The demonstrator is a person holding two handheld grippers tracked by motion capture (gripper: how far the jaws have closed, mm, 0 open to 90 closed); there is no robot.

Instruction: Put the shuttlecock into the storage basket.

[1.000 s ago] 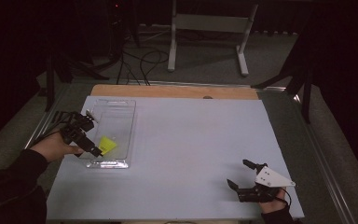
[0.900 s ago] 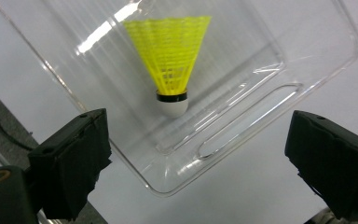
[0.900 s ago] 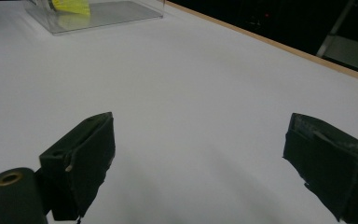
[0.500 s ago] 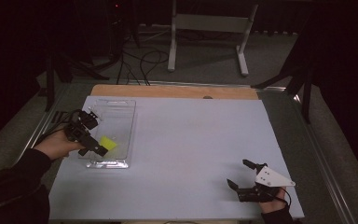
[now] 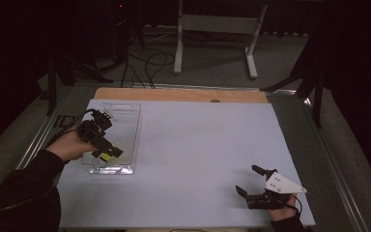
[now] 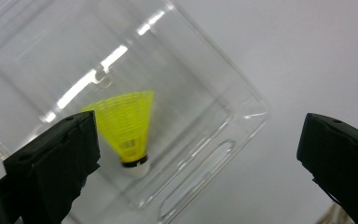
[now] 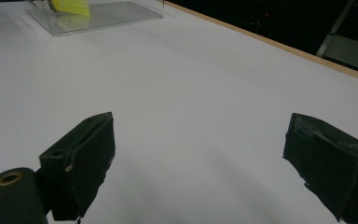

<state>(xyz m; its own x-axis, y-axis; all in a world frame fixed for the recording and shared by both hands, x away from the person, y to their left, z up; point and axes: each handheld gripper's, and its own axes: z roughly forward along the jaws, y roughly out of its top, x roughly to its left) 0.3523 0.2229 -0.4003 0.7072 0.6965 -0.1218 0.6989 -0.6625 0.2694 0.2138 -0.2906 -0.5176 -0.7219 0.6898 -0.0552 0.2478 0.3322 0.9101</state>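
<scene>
My left gripper (image 6: 200, 163) is pulling back, jaws just opened wide, leaving the shuttlecock (image 6: 127, 126) lying in the tray (image 6: 223, 116).

Your item: yellow mesh-skirted shuttlecock (image 6: 127, 128), white cork tip, lying on its side inside the clear plastic tray (image 6: 223, 116).

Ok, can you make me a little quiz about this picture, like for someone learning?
1. What colour is the shuttlecock?
2. True or false: the shuttlecock lies in the clear tray.
3. Which gripper is over the tray: A) left gripper B) right gripper?

Key: 1. Yellow, with a white tip. 2. True. 3. A; its jaws are wide open with nothing held, and the right gripper is open too.
</scene>
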